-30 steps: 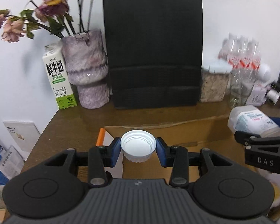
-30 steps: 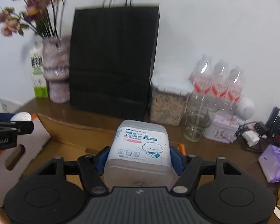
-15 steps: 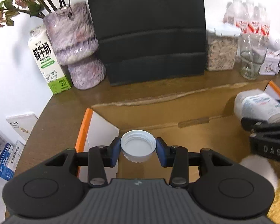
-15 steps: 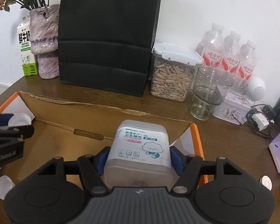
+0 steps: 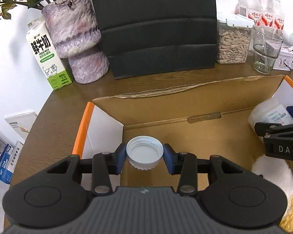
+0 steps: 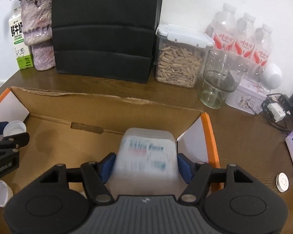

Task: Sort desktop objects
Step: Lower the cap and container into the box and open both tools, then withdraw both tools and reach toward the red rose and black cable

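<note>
My left gripper [image 5: 144,159] is shut on a white bottle cap [image 5: 144,154] and holds it inside the left part of an open cardboard box [image 5: 185,95]. My right gripper [image 6: 145,165] holds a translucent cotton-swab box [image 6: 146,156] between its blue pads, over the right part of the same cardboard box [image 6: 107,101]; the swab box looks motion-blurred. The swab box also shows at the right of the left wrist view [image 5: 271,115]. The cap shows in the right wrist view [image 6: 14,127].
A second white cap [image 6: 1,193] lies in the box's near left. Behind the box stand a milk carton [image 5: 46,56], purple vase [image 5: 78,44], black paper bag [image 5: 156,27], seed jar [image 6: 179,58], glass [image 6: 218,80], water bottles [image 6: 244,37]. A plush toy [image 5: 273,177] lies in the box.
Both grippers have moved forward and down, over the box's opening and into it. The swab box now appears blurred and lower between the right pads.
</note>
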A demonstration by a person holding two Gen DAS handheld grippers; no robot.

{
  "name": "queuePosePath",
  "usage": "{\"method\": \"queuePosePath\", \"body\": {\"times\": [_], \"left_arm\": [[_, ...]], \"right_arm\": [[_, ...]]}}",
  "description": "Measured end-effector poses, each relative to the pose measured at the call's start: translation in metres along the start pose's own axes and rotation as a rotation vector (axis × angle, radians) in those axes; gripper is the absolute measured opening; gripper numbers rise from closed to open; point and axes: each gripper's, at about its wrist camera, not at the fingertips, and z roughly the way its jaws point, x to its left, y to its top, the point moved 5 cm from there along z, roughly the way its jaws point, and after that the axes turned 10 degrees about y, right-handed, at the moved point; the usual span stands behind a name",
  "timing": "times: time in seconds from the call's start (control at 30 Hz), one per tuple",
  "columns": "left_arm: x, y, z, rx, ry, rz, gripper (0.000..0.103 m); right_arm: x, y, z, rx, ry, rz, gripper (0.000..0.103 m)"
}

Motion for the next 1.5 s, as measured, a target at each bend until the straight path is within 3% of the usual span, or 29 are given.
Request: {"method": "queuePosePath", "body": {"times": [0.07, 0.13, 0.27, 0.33, 0.43, 0.67, 0.97, 1.5], "left_arm": [[0.000, -0.001, -0.001, 0.000, 0.000, 0.000, 0.043], [0.000, -0.001, -0.003, -0.006, 0.002, -0.002, 0.051], [0.005, 0.002, -0.008, -0.039, 0.018, -0.029, 0.085], [0.007, 0.004, -0.013, -0.059, 0.028, -0.030, 0.085], [0.011, 0.005, -0.020, -0.078, 0.034, -0.044, 0.103], [0.032, 0.006, -0.047, -0.155, 0.040, -0.096, 0.103], [0.056, -0.006, -0.088, -0.231, 0.031, -0.126, 0.103], [0.089, -0.071, -0.161, -0.351, -0.060, -0.168, 0.103]], "right_arm": [[0.001, 0.000, -0.002, -0.012, -0.007, -0.003, 0.085], [0.001, 0.001, -0.004, -0.022, -0.004, -0.007, 0.086], [0.004, 0.002, -0.010, -0.038, 0.013, 0.000, 0.088], [0.005, 0.004, -0.016, -0.056, 0.018, -0.002, 0.090], [0.008, 0.005, -0.024, -0.075, 0.020, -0.005, 0.096], [0.010, 0.002, -0.051, -0.122, 0.042, -0.007, 0.103], [0.010, -0.012, -0.102, -0.201, 0.061, -0.015, 0.103], [0.022, -0.090, -0.197, -0.380, 0.070, -0.105, 0.103]]}}
